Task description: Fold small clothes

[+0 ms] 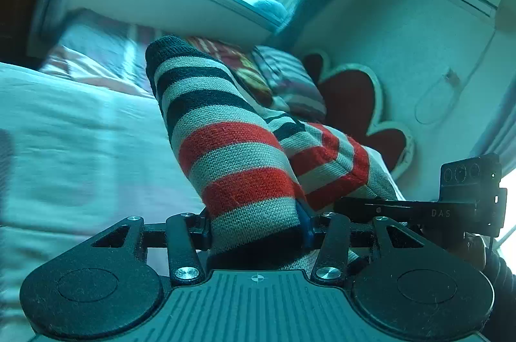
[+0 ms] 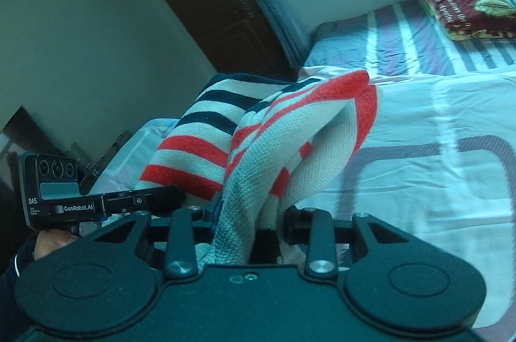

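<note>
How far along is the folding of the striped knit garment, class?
Done: nothing looks folded yet. In hand: the striped knit garment is held above the bed, with the left gripper and right gripper each clamped on bunched fabric. Left: laying it flat, folding it and setting it down.

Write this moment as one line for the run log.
stage: lifting | left gripper: shut on striped knit | right gripper: shut on striped knit | garment: bunched, above bed | fold: not done
</note>
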A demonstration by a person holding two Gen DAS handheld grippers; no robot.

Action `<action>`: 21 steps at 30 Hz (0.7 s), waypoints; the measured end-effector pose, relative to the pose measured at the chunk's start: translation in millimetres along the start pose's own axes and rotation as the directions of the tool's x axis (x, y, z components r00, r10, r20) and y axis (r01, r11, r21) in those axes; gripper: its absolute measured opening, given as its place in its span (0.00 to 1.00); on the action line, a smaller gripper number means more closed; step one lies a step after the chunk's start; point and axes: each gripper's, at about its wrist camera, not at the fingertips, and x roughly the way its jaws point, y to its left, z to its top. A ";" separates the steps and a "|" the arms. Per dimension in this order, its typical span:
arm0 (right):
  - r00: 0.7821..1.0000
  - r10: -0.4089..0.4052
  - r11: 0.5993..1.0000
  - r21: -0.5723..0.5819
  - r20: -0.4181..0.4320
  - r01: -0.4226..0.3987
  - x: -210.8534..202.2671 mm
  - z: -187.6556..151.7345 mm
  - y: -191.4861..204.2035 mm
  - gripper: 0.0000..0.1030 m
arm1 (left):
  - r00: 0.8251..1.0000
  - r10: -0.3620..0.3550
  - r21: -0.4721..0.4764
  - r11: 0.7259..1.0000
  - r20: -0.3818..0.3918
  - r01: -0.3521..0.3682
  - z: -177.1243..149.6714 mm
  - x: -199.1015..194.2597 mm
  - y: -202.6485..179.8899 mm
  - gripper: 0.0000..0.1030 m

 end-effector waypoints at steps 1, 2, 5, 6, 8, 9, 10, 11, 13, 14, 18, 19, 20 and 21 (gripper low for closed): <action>1.000 0.012 1.000 -0.010 -0.005 -0.012 7.1 -0.4 10.7 0.33 | 1.000 0.013 -0.003 1.000 0.009 -0.013 -1.5 -12.9 5.3 0.47; 1.000 0.023 1.000 -0.018 -0.011 -0.023 13.9 -1.4 19.8 0.33 | 1.000 0.026 -0.008 1.000 0.017 -0.026 -2.9 -25.0 11.2 0.47; 0.998 0.057 0.998 -0.032 -0.032 -0.058 34.3 -5.3 48.0 0.33 | 0.997 0.064 -0.024 0.998 0.034 -0.063 -6.7 -59.4 29.2 0.47; 0.997 0.067 0.997 -0.034 -0.040 -0.069 41.2 -6.9 56.6 0.33 | 0.996 0.076 -0.029 0.997 0.037 -0.075 -7.6 -68.8 33.8 0.47; 0.995 0.083 0.995 -0.048 -0.056 -0.086 54.8 -10.4 74.0 0.33 | 0.994 0.099 -0.035 0.995 0.041 -0.098 -8.8 -85.7 43.2 0.47; 0.994 0.091 0.994 -0.053 -0.062 -0.094 61.9 -11.8 80.6 0.33 | 0.993 0.110 -0.038 0.993 0.042 -0.108 -9.8 -93.2 47.9 0.47; 0.993 0.099 0.993 -0.052 -0.069 -0.102 69.1 -13.3 86.5 0.33 | 0.992 0.120 -0.042 0.992 0.043 -0.118 -10.7 -100.8 54.3 0.47; 0.992 0.105 0.993 -0.053 -0.075 -0.110 75.4 -15.8 92.9 0.33 | 0.991 0.128 -0.047 0.991 0.043 -0.126 -13.3 -105.9 60.0 0.47; 0.990 0.115 0.991 -0.057 -0.086 -0.121 90.6 -19.7 102.2 0.33 | 0.989 0.141 -0.065 0.988 0.040 -0.139 -19.6 -116.3 75.2 0.47; 0.989 0.119 0.991 -0.057 -0.091 -0.124 98.9 -22.6 106.5 0.33 | 0.988 0.147 -0.076 0.987 0.037 -0.144 -22.6 -121.0 84.4 0.47; 0.984 0.132 0.990 -0.036 -0.122 -0.137 134.6 -36.7 121.1 0.33 | 0.984 0.175 -0.120 0.978 0.022 -0.171 -40.5 -133.2 121.1 0.47; 0.982 0.132 0.990 -0.035 -0.132 -0.137 144.1 -40.9 124.4 0.33 | 0.983 0.181 -0.129 0.976 0.020 -0.177 -45.8 -135.3 129.0 0.47; 0.981 0.133 0.990 -0.036 -0.143 -0.139 152.5 -44.4 127.1 0.33 | 0.983 0.185 -0.142 0.973 0.017 -0.181 -51.1 -137.3 137.7 0.47; 0.979 0.136 0.989 -0.038 -0.153 -0.144 160.6 -47.4 129.2 0.33 | 0.982 0.189 -0.154 0.971 0.016 -0.184 -56.9 -137.5 146.0 0.47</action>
